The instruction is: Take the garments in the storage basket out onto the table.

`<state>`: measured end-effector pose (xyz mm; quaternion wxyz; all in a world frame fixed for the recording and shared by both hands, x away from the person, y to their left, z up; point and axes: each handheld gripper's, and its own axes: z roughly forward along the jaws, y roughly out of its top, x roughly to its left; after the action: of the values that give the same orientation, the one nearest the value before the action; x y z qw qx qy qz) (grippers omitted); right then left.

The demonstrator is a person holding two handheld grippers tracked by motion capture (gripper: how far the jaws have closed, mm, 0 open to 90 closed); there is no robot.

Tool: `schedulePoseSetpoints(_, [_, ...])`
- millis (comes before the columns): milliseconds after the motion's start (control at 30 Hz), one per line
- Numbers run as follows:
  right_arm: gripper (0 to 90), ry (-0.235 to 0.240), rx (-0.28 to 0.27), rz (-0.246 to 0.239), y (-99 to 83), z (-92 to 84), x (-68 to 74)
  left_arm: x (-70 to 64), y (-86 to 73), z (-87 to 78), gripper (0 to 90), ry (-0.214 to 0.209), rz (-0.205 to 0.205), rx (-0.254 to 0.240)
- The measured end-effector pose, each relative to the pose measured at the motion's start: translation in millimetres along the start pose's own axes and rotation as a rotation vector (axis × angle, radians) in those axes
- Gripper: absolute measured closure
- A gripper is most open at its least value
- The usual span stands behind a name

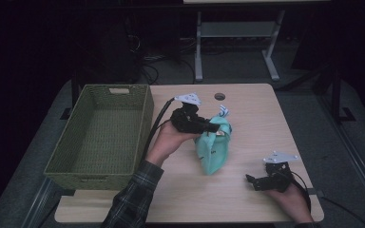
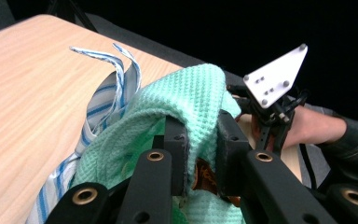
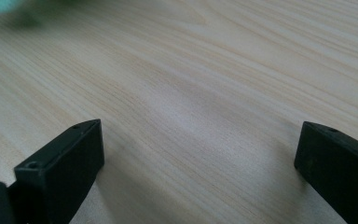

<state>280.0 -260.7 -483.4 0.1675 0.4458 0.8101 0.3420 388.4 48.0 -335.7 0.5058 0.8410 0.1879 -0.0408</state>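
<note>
Nearest, the right tongs (image 1: 253, 181) rest released, jaws wide, on the pale wood-grain counter (image 1: 256, 118). Mid-counter, the left tongs (image 2: 200, 154) pinch a fold of mint waffle-weave cloth (image 1: 214, 147), bunched over a blue-striped fabric (image 2: 105, 105); something brown beneath is hard to make out. Beyond, left, sits a green woven basket (image 1: 145, 118).

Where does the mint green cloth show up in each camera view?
High view: the mint green cloth lies mid-table, right of the basket, pinched by the left gripper.
Left gripper view: centre, a fold clamped between the jaws.
Right gripper view: a blurred green patch in the top left corner.
Shared landmark: the light wooden table.
</note>
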Motion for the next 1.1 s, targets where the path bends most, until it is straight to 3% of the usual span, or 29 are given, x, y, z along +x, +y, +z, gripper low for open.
schedulePoseSetpoints(533, [1.1, 0.0, 0.004, -0.002, 0.0, -0.1, -0.1, 11.1, -25.6, 39.7, 76.3, -0.01, -0.011, 0.084])
schedulePoseSetpoints(1100, [1.1, 0.001, 0.001, 0.001, -0.1, 0.0, 0.1, 21.5, -53.4, 60.6, 74.2, 0.024, -0.012, 0.176])
